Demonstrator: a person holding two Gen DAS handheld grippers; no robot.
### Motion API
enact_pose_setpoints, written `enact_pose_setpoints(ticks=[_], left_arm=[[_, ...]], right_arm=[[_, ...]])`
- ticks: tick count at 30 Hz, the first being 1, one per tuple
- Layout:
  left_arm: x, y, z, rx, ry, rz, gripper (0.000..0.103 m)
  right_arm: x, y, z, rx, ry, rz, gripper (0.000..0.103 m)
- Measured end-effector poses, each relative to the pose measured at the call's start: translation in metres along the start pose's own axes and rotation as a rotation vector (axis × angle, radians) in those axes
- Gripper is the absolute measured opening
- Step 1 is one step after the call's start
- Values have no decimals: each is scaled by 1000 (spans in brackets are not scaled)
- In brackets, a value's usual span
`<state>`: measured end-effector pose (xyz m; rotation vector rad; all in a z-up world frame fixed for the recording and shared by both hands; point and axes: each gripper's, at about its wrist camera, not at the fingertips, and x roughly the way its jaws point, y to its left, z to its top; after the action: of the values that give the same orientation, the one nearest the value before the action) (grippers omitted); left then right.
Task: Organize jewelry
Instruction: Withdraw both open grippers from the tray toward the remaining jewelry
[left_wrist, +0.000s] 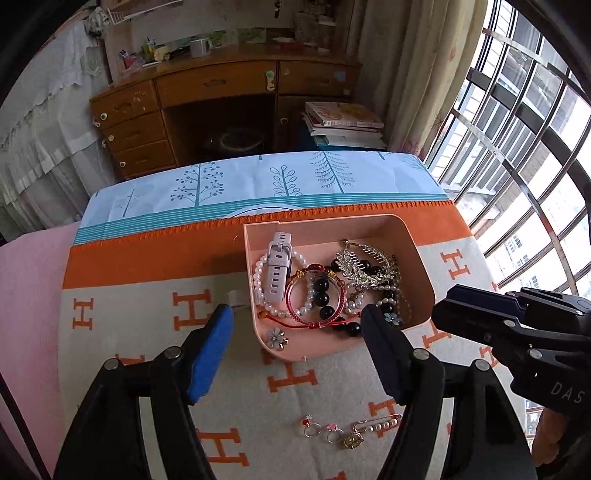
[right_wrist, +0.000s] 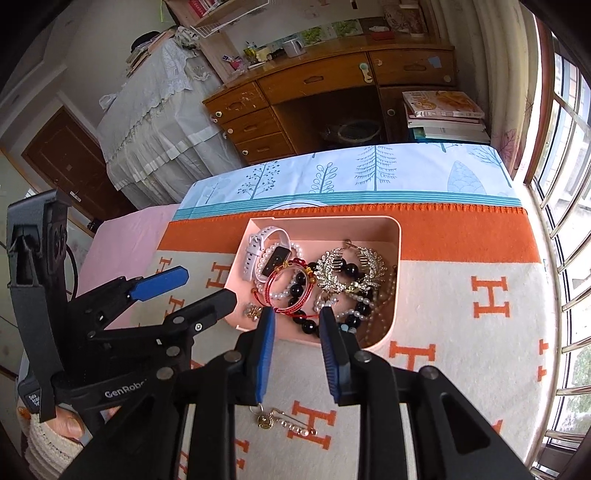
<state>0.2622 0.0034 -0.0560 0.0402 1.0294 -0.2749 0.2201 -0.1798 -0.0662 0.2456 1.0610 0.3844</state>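
Jewelry lies mostly heaped in the pink tray on the orange-and-cream blanket: a white watch, pearl strands, a red bangle, dark bead bracelet, a leafy rhinestone comb; on the blanket nearer me lie two small rings and a pearl pin with a gold charm; a flower brooch sits at the tray's near corner. Left gripper stands wide open, nothing between its pads; right gripper is partly open, also empty, hovering over the tray's near edge. Judgement: pieces are light, strands limp and tangle-prone, beads slippery; comb stiff but delicate. Best hold: bangle rim or watch strap; rings by the band.
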Motion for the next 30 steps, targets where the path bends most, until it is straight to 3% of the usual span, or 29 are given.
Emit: enact_pose_setpoints(ticks=[14, 22, 30], left_arm=[[-42, -2, -40, 39, -15, -14, 70], [-48, -3, -70, 61, -4, -25, 70], [-28, -2, -108, 44, 57, -48, 71]], right_arm=[[-32, 36, -43, -165, -29, -7, 25], [-24, 50, -72, -372, 13, -34, 25], [-3, 51, -103, -604, 95, -15, 25]])
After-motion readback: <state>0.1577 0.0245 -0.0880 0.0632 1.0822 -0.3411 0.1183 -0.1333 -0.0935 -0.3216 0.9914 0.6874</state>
